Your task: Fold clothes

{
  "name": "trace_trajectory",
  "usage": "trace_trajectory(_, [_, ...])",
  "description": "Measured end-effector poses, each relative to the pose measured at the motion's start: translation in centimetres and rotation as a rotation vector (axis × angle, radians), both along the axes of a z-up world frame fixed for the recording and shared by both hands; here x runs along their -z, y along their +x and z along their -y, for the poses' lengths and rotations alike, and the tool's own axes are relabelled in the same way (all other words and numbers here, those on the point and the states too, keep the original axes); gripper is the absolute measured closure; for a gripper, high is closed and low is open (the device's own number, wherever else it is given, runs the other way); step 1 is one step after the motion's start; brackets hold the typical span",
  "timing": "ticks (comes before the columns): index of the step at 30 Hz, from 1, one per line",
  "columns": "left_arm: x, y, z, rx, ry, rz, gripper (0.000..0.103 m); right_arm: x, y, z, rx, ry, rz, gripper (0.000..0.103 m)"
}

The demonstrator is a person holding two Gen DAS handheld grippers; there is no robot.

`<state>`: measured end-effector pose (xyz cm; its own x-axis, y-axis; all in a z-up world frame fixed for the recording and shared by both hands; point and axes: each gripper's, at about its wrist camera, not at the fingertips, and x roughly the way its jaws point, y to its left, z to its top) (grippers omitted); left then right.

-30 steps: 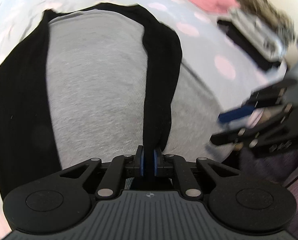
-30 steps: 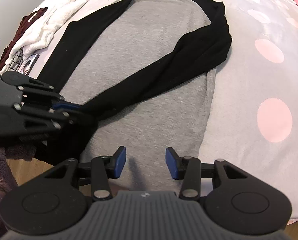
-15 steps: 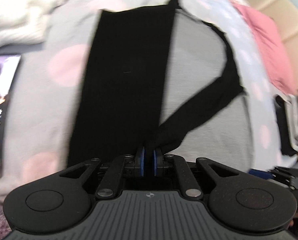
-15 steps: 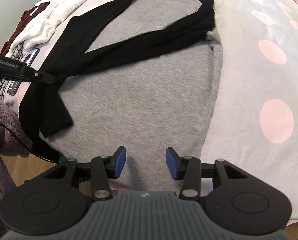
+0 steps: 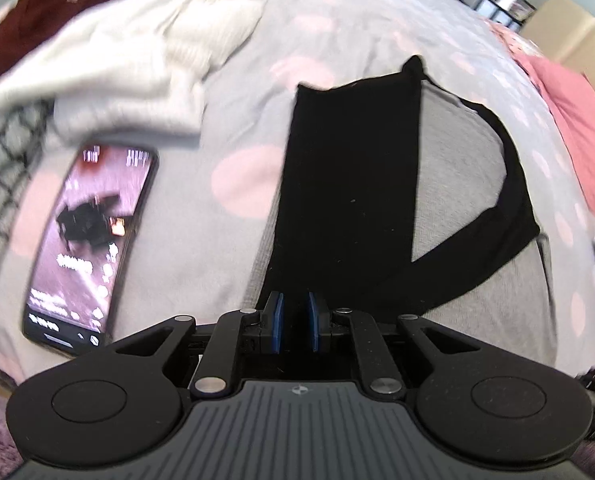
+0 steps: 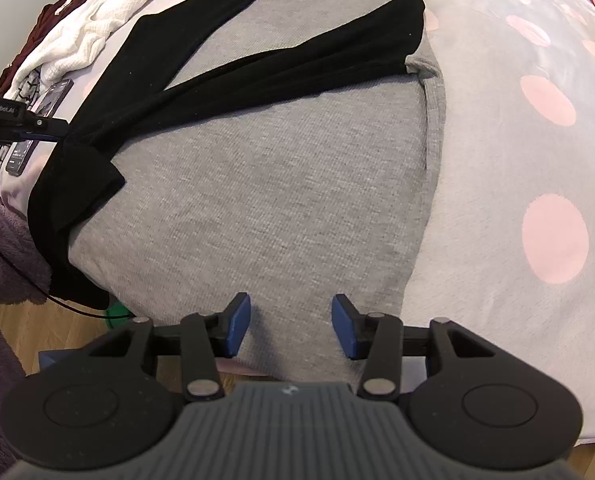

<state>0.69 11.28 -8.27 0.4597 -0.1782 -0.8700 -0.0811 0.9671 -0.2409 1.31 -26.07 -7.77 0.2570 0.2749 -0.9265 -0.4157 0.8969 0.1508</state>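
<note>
A grey long-sleeved shirt [image 6: 277,180] with black sleeves lies flat on the spotted bed cover [image 6: 537,120]. Its right black sleeve [image 6: 297,68] runs diagonally across the grey body to the shirt's left edge. There my left gripper [image 6: 53,124] is shut on the sleeve near the cuff. In the left wrist view, black fabric fills the narrow gap of the left gripper [image 5: 295,320], and the other black sleeve [image 5: 349,160] lies straight ahead. My right gripper [image 6: 291,328] hangs open just above the grey hem at the bed's near edge, holding nothing.
A lit phone [image 5: 89,248] lies on the bed left of the shirt. A white knit garment [image 5: 137,48] and a maroon one [image 5: 37,16] sit beyond it. Pink cloth [image 5: 569,128] is at the far right. Wooden floor [image 6: 37,320] and purple fleece [image 6: 1,232] border the bed.
My left gripper has carried the black sleeve leftward across the grey body to the shirt's left edge. The right gripper has stayed open over the hem.
</note>
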Motion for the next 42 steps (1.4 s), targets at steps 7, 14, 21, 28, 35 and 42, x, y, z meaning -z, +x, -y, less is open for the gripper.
trace_trajectory(7, [-1.3, -2.8, 6.2, 0.283, 0.167, 0.138, 0.080, -0.5, 0.0, -0.9, -0.028, 0.011, 0.016, 0.051])
trace_trajectory(14, [0.5, -3.2, 9.8, 0.435, 0.263, 0.119, 0.079, -0.3, 0.0, -1.2, -0.034, 0.005, 0.013, 0.050])
trace_trajectory(21, [2.1, -2.7, 9.7, 0.431, 0.284, 0.057, 0.083, -0.3, -0.2, -1.1, -0.025, 0.003, 0.018, 0.049])
trace_trajectory(28, [0.4, -3.1, 8.6, 0.377, 0.286, 0.103, 0.103, -0.5, -0.3, -1.1, -0.029, 0.004, 0.029, 0.049])
trace_trajectory(35, [-0.6, -4.1, 8.3, 0.373, 0.355, 0.144, 0.103, -0.9, -0.3, -1.8, -0.055, 0.007, 0.039, 0.048])
trace_trajectory(42, [-0.9, -4.9, 8.8, 0.424, 0.350, 0.184, 0.103, -1.2, -0.3, -3.0, -0.095, 0.005, 0.057, 0.042])
